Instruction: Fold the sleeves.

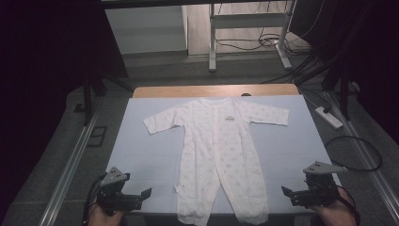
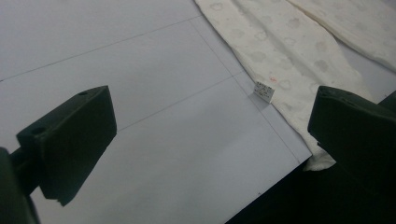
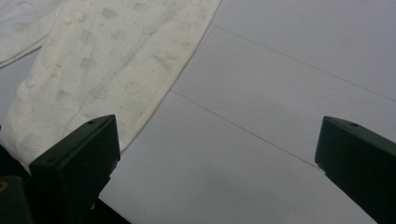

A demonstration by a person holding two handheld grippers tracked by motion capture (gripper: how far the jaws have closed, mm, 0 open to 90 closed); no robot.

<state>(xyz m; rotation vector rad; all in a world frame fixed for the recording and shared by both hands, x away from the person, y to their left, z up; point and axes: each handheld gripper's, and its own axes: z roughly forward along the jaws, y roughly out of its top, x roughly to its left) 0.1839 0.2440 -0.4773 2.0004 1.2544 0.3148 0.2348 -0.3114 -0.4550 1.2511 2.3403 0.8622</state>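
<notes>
Baby suit [image 1: 219, 150]: lies flat on its back in the middle of the tabletop [image 1: 150, 150], sleeves spread, legs towards the near edge.
Left hand-held gripper [image 1: 134, 197]: at the near left corner, jaws wide with nothing between them; the suit's leg [image 2: 280, 51] lies just beside it, apart.
Right hand-held gripper [image 1: 294, 194]: at the near right corner, jaws wide, holding nothing; the other leg [image 3: 93, 70] lies near, untouched.
Label [image 2: 263, 91]: small white tag at the leg's side seam.
</notes>
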